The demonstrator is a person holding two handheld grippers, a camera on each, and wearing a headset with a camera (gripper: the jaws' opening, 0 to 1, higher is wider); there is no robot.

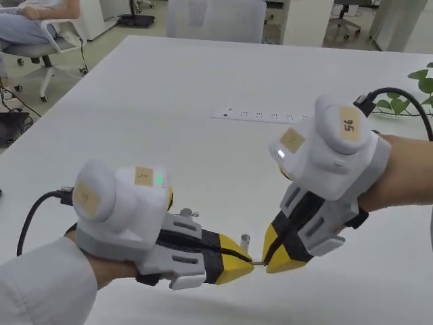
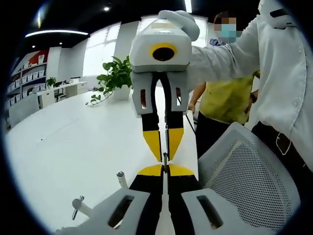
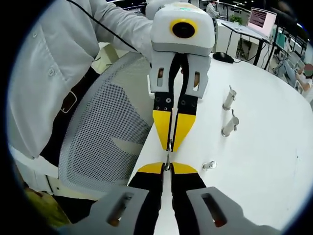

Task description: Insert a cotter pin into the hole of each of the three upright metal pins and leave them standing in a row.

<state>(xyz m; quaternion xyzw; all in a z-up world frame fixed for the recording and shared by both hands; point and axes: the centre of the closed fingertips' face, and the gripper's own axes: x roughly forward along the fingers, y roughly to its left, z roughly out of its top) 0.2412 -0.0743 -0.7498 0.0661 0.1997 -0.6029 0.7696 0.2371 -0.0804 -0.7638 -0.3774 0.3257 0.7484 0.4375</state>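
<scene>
My two grippers meet tip to tip near the table's front edge. The left gripper (image 1: 245,267) and the right gripper (image 1: 272,261) are both shut on one thin cotter pin (image 1: 259,263), each at one end. The pin spans the small gap between the yellow tips (image 2: 166,159) (image 3: 167,154). One upright metal pin (image 1: 245,239) stands just behind the tips, bare on top. Another metal pin (image 1: 188,214) peeks out behind the left gripper. In the right gripper view, three metal pins stand in a line (image 3: 229,98) (image 3: 229,126) (image 3: 209,165); the two farther ones have something thin at their tops.
A white power strip (image 1: 260,116) lies mid-table, and a leafy plant (image 1: 414,91) stands at the right edge. A grey mesh chair (image 3: 102,132) sits close to the table's near edge. Someone sits at the far left (image 1: 27,24).
</scene>
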